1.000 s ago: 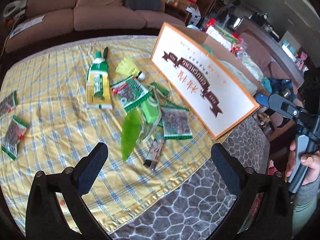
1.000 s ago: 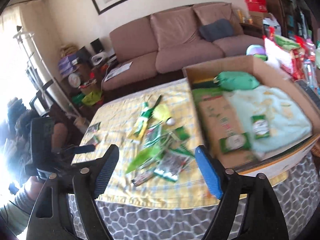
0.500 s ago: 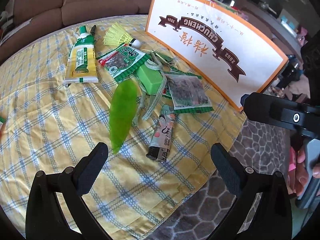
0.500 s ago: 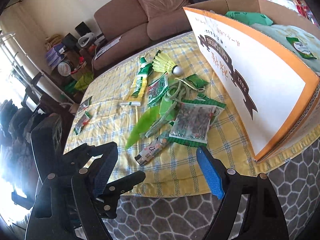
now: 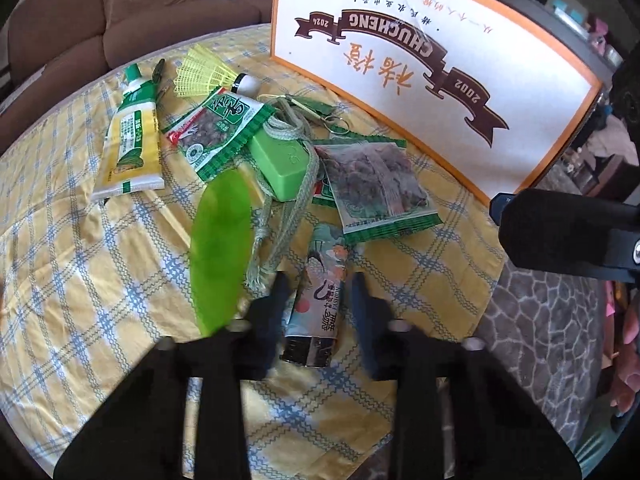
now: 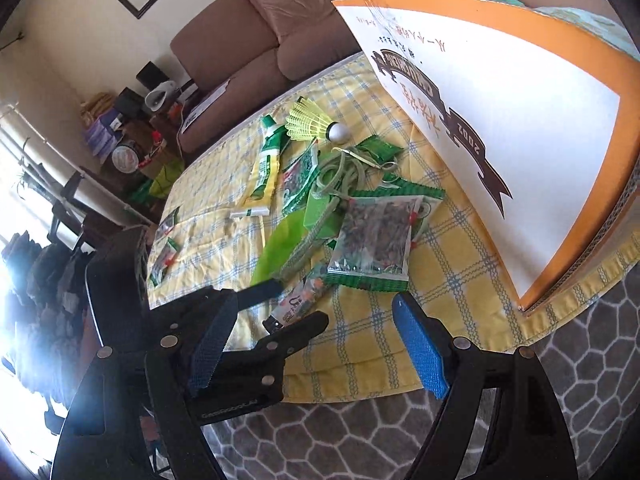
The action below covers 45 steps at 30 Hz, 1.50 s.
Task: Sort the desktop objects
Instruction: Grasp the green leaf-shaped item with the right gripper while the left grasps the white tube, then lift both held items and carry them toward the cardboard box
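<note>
Lighter (image 5: 318, 300), printed with a crane pattern, is lying at the near edge of the pile on the yellow checked cloth (image 5: 80, 280) covering the desk, and we are bracketing it with our left tongs (image 5: 316, 300): one finger is sitting on each side of its body, narrowed in close, though we cannot tell whether the pads are actually pressing it yet. From the right wrist view the same lighter (image 6: 298, 300) is showing just past the left tongs' tips.

Our right tongs (image 6: 316, 344) are hanging spread wide and empty, off the near edge of the cloth over the grey patterned covering (image 6: 400, 432).

Just beyond the lighter, a clear snack packet (image 5: 376, 192) is lying with its near edge touching the lighter's far end. A green leaf-shaped piece (image 5: 220, 248) is lying just left of the lighter, a woven green cord (image 5: 296, 200) is draping over a green block (image 5: 280, 164), and farther back a second snack packet (image 5: 220, 128), a tube (image 5: 130, 140) and a yellow shuttlecock (image 5: 204, 70) are resting. A cardboard box (image 5: 440, 72) with an orange-bordered printed side is standing to the right of the pile.
</note>
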{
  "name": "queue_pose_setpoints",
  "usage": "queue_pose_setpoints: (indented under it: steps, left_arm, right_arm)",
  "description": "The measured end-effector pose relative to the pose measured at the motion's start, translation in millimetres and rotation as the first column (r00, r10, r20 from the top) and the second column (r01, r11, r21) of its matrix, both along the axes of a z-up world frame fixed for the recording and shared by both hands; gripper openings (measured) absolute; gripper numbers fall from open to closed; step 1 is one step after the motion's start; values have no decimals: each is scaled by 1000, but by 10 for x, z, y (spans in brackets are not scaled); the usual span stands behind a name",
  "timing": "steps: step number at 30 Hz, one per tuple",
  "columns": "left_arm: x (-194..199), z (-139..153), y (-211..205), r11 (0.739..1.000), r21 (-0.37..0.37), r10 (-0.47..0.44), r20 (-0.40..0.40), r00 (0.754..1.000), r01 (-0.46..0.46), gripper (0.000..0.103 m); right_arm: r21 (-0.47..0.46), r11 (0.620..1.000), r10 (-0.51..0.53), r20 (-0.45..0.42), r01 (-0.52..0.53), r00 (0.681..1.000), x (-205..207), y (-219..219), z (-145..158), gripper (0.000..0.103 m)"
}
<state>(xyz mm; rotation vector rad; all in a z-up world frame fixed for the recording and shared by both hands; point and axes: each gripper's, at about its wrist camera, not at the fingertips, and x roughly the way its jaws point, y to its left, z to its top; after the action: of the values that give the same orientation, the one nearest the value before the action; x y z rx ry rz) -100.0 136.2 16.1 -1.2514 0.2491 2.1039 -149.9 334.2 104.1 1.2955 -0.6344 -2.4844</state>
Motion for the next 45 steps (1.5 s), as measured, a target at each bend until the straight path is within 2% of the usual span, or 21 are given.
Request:
queue_pose_setpoints:
  steps: [5,10,12,13,14,18,21,26,29,34,37,39,40,41,43,44,45]
  left_arm:
    - [18,59,-328,995,87,41,75,996,-48,21]
    - [144,346,-952,984,142,96,102,990,-110,21]
    - [167,467,-1197,977,153,134,110,985,-150,21]
    - [183,526,-1310,972,163,153,111,982,-170,21]
    - [197,580,-1410,967,175,169,108,980,-186,21]
    - [236,712,-1677,944,225,225,92,970,-241,21]
    - [208,701,-1764,928,268,238,111,965,-260,21]
    - [136,636,-1908,910,301,254,139,957,-285,21]
    - [83,655,-1988,901,317,261,148,954,-296,21]
    - [34,695,-2054,892,336,267,151,952,-304,21]
    - [45,689,-2071,891,335,273,147,951,-307,21]
    - [58,685,-2069,893,329,275,142,951,-308,21]
    - [62,679,-2071,892,329,276,143,950,-309,21]
    - [68,673,-2074,892,330,277,146,950,-310,21]
    - [71,666,-2066,891,330,277,147,949,-312,21]
    - [70,668,-2058,892,330,276,146,950,-310,21]
    - [75,672,-2042,893,330,274,143,951,-306,21]
  right_arm:
    - [1,1000,5,7,-5,1000,7,-8,-7,83]
    - [-6,999,49,14,-49,999,-23,-155,-3,83]
    - [1,997,82,22,-82,996,-63,-308,-16,78]
    - [6,995,101,26,-101,995,-98,-406,-23,70]
    - [5,993,114,31,-115,993,-135,-492,-36,67]
    - [-60,990,130,26,-129,991,-337,-834,-70,64]
    - [-60,994,97,49,-94,994,-597,-1011,-148,64]
    - [119,993,-18,133,2,991,-943,-1019,-384,63]
    - [135,991,-36,147,16,989,-946,-1001,-482,63]
    - [260,965,-5,131,-30,991,-970,-1248,-455,65]
    - [357,931,31,140,-79,990,-1006,-1431,-489,65]
    - [428,898,45,134,-98,990,-1010,-1507,-518,59]
    - [458,883,47,128,-101,991,-1003,-1516,-523,49]
    - [452,886,58,120,-107,991,-999,-1510,-517,37]
    - [412,904,66,120,-111,990,-975,-1450,-486,23]
    - [392,913,77,111,-115,991,-945,-1419,-451,4]
    - [377,918,89,105,-122,991,-919,-1411,-410,4]
